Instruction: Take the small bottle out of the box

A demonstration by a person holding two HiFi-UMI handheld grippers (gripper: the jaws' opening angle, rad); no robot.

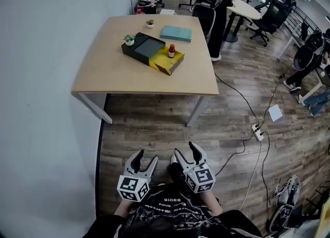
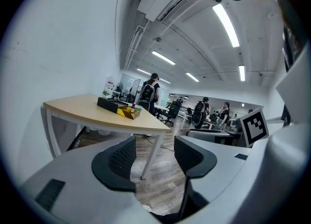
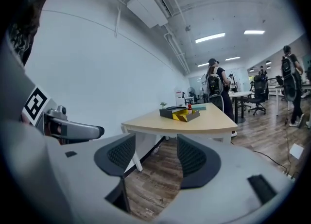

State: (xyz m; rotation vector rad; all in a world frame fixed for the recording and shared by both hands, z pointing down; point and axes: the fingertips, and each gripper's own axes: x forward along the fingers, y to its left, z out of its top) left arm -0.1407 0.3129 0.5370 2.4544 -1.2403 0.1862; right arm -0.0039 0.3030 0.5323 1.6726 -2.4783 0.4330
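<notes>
A person stands back from the table [image 1: 154, 79], 2 grippers held low over the wood floor [image 1: 154, 123]. The left gripper [image 1: 147, 155] and right gripper [image 1: 184, 149] both have jaws spread, nothing between them. The bottle [image 1: 171, 51] stands upright in the yellow end of the box [image 1: 147, 47] on the table, well apart from both grippers, near a teal book [image 1: 176, 33].
</notes>
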